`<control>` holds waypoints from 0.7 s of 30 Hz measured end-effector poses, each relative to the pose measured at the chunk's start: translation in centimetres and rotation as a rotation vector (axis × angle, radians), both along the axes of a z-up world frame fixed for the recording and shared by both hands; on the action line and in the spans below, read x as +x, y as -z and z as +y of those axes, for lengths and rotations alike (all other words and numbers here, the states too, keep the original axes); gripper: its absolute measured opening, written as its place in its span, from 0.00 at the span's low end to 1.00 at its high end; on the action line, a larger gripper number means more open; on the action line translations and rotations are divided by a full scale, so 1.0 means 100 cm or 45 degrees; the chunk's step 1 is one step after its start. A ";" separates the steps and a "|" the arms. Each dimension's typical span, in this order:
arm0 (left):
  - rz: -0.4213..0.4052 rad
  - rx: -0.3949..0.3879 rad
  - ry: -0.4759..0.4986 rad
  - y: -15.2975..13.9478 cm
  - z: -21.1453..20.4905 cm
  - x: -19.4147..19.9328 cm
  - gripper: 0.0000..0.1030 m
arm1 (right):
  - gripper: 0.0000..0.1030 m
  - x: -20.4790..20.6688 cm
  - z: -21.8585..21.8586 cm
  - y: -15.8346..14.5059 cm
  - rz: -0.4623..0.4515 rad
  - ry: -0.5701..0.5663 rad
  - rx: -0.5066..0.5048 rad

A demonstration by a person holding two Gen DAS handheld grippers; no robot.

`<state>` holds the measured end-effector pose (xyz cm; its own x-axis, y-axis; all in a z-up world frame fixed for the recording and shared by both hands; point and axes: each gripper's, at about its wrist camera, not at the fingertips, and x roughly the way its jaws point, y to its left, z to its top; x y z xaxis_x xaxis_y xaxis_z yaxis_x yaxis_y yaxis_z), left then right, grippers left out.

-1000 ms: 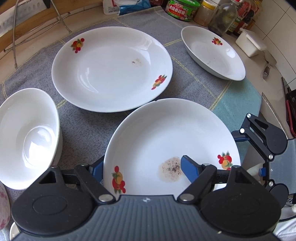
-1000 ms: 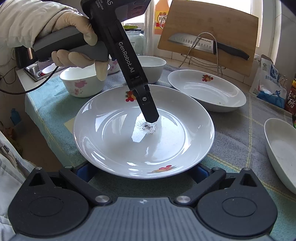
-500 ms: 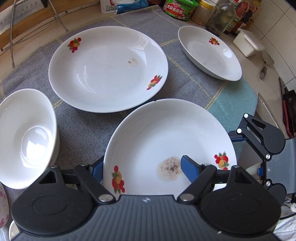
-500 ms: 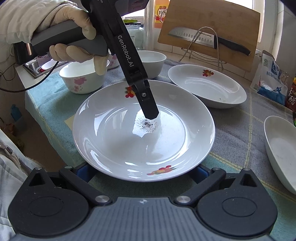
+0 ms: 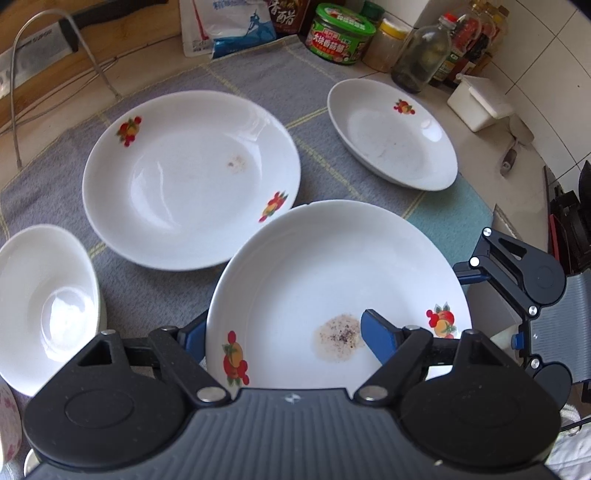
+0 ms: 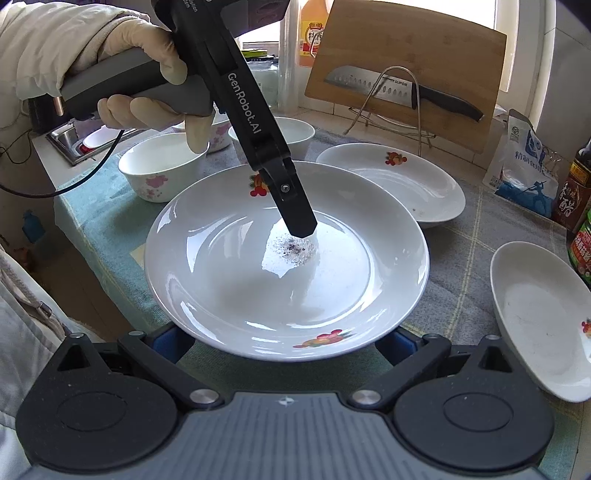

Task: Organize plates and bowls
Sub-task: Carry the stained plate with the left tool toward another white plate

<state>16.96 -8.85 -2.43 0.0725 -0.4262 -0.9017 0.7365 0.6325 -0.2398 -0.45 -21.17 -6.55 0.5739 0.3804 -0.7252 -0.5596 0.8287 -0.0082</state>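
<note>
My left gripper (image 6: 301, 225): black arm with white "GenRobot.AI" lettering, one silver screw near the tip, grey handle, thin black cable trailing off. Glove (image 6: 147, 74) pale, sleeve (image 6: 44, 40) cream. Right gripper (image 6: 284, 339): black linkage, silver pivot screws, blue pads, ribbed grey body.

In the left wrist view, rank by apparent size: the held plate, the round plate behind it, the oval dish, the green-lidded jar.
1-2. Held plate and round plate: look alike; the held one is nearer, so unranked.
3. Oval dish.
4. Green-lidded jar, though farthest away.
</note>
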 end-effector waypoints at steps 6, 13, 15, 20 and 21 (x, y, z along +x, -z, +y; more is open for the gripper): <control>-0.020 -0.019 0.041 -0.008 -0.025 0.007 0.80 | 1.00 0.004 -0.020 -0.008 -0.025 0.041 -0.017; -0.028 -0.043 0.097 -0.011 -0.063 0.020 0.80 | 1.00 0.009 -0.049 -0.013 -0.038 0.106 -0.025; -0.032 -0.046 0.116 -0.011 -0.076 0.022 0.80 | 1.00 0.010 -0.059 -0.014 -0.040 0.127 -0.030; -0.045 -0.057 0.173 -0.011 -0.108 0.029 0.80 | 1.00 0.014 -0.083 -0.016 -0.047 0.179 -0.043; -0.047 -0.059 0.182 -0.011 -0.114 0.030 0.80 | 1.00 0.015 -0.088 -0.016 -0.048 0.192 -0.044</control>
